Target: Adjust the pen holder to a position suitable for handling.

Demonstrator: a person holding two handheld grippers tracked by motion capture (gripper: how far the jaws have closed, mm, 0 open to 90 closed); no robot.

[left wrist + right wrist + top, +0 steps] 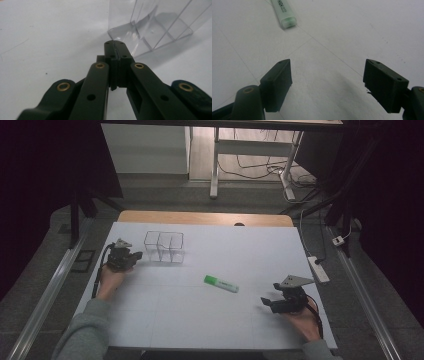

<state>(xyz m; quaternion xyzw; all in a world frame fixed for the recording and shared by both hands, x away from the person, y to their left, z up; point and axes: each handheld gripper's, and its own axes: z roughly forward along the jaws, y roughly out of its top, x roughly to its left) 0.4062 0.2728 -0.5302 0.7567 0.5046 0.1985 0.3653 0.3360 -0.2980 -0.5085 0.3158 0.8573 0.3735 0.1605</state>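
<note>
One clear plastic organizer (164,246) with three compartments, one green highlighter (221,283), two hand-held grippers, left gripper (131,258) and right gripper (267,302), one white counter (210,320), and one power strip (318,269) on the floor.

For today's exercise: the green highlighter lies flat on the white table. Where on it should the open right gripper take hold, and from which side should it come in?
Grip the highlighter around the middle of its barrel, coming down from above with the jaws across its short width. It lies flat and alone on the table, so its two long sides are free, and a mid-barrel hold should keep it from tipping. The right gripper is already open and pointed towards it.
</note>
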